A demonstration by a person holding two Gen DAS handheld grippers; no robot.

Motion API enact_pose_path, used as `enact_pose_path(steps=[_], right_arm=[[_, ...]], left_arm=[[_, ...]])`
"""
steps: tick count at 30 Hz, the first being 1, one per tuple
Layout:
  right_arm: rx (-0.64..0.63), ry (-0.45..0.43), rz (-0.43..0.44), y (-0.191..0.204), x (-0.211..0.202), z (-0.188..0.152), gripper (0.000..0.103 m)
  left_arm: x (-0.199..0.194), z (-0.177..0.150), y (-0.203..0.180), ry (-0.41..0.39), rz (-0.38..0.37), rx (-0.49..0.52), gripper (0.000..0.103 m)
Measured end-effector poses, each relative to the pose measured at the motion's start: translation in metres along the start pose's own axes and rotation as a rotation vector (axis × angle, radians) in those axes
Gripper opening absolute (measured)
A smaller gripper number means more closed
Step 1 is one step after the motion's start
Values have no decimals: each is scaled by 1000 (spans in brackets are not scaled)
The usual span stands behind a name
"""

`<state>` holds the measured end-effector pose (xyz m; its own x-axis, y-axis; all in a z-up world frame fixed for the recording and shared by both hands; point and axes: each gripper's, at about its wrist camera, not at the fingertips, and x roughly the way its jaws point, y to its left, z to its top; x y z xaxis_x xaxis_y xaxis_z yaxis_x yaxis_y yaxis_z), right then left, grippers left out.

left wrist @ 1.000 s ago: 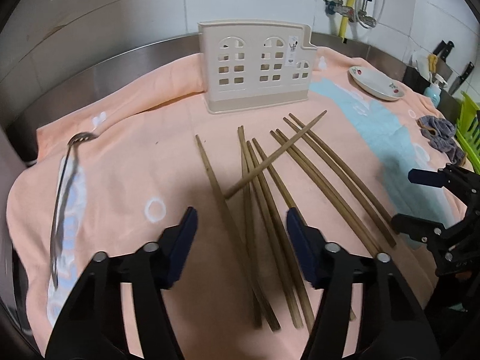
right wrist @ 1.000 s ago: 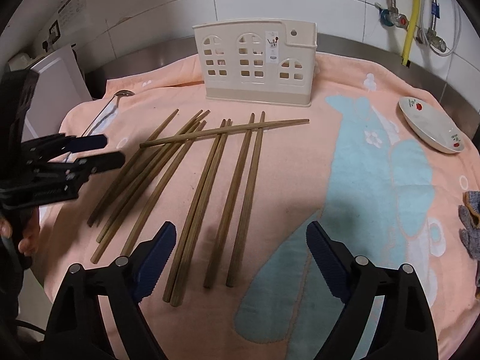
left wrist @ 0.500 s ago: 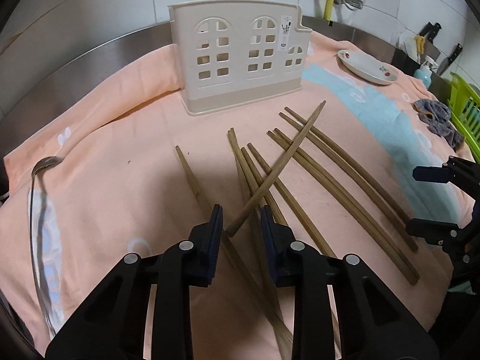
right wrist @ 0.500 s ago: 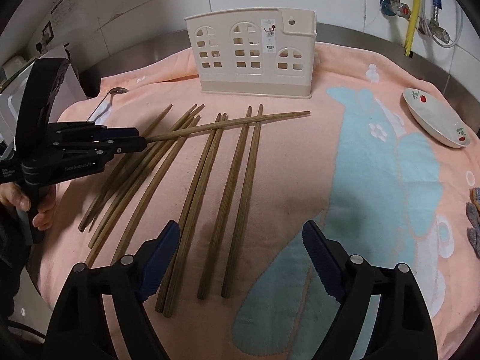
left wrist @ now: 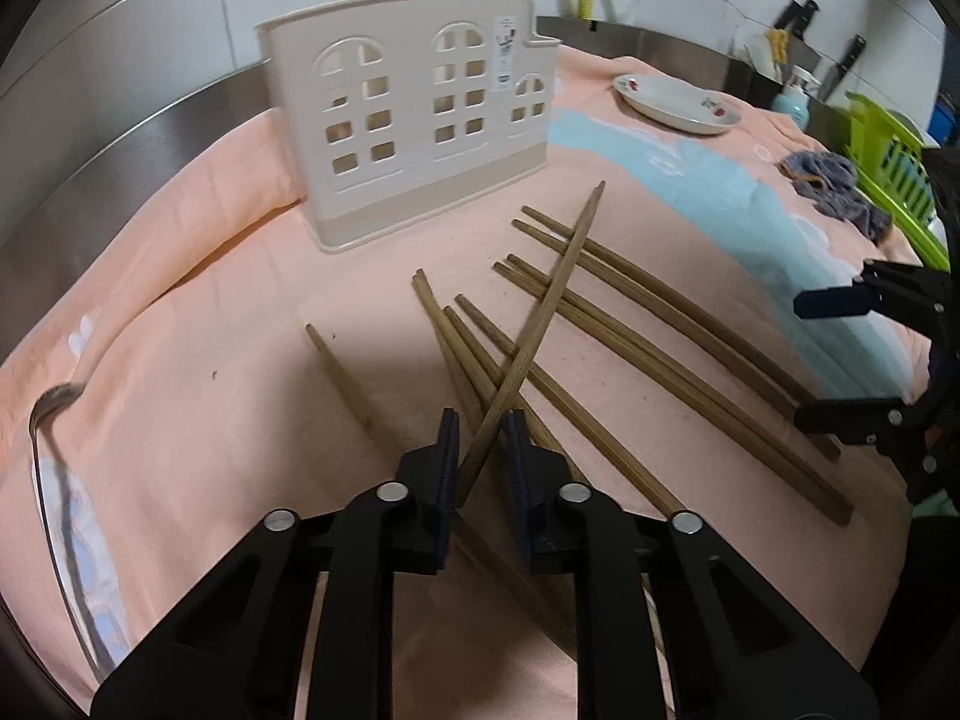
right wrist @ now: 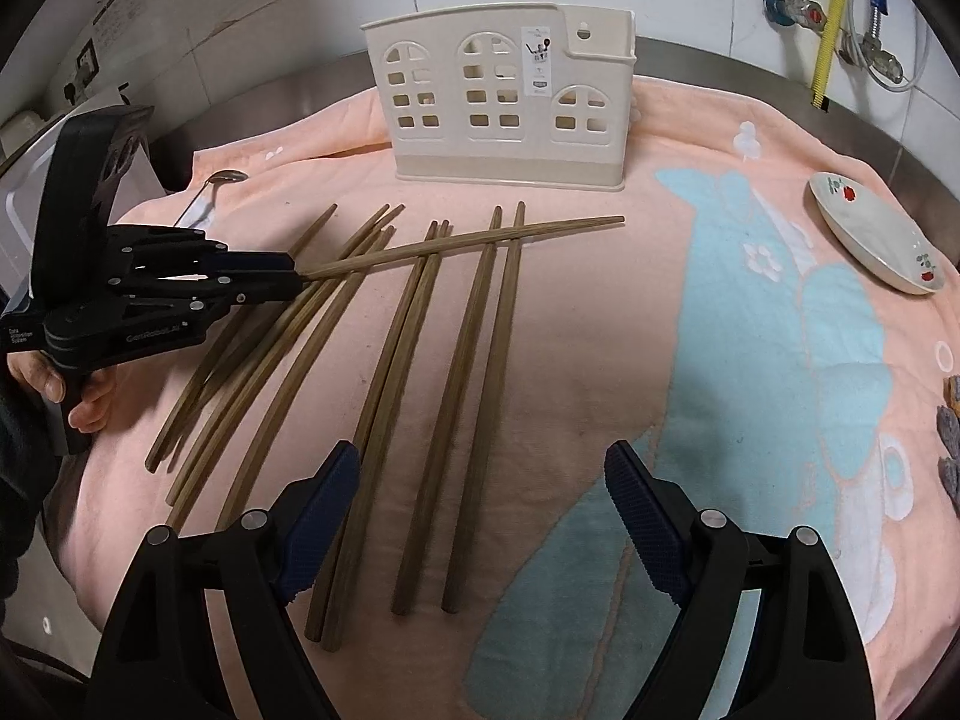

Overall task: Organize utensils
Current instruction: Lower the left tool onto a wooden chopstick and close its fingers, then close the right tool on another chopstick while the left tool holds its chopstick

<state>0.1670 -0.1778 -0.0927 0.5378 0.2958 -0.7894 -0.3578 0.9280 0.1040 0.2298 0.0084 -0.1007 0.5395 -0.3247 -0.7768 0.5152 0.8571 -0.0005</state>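
Observation:
Several brown wooden chopsticks point(right wrist: 456, 396) lie side by side on a peach towel point(right wrist: 600, 312). One chopstick point(left wrist: 540, 312) lies across the others, and my left gripper point(left wrist: 480, 456) is shut on its thick end; from the right wrist view this gripper point(right wrist: 294, 279) holds the crossing chopstick point(right wrist: 468, 243) slightly lifted. A cream utensil holder point(left wrist: 414, 114) with window cut-outs stands upright behind the chopsticks; it also shows in the right wrist view point(right wrist: 510, 114). My right gripper point(right wrist: 480, 516) is open and empty, hovering over the near ends of the chopsticks.
A metal spoon point(left wrist: 54, 480) lies at the towel's left edge. A small white dish point(right wrist: 870, 234) sits at the right. A grey cloth point(left wrist: 834, 186) and a green rack point(left wrist: 894, 174) are at the far right. Tiled wall and pipes stand behind.
My left gripper moved forward and closed on the thick end of the crossing chopstick, lifting it slightly. My right gripper stayed open and shifted little.

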Motion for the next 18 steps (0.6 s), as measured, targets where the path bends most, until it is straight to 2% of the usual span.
enact_pose_path(steps=[7,18], right_arm=[[-3,2,-3,3,1,0,81],[9,3,-1,3,0,-5,73]], left_arm=[[-2,-3,-4,-15,-4,27,7],[-8,-10,-20,-25,36,38,6]])
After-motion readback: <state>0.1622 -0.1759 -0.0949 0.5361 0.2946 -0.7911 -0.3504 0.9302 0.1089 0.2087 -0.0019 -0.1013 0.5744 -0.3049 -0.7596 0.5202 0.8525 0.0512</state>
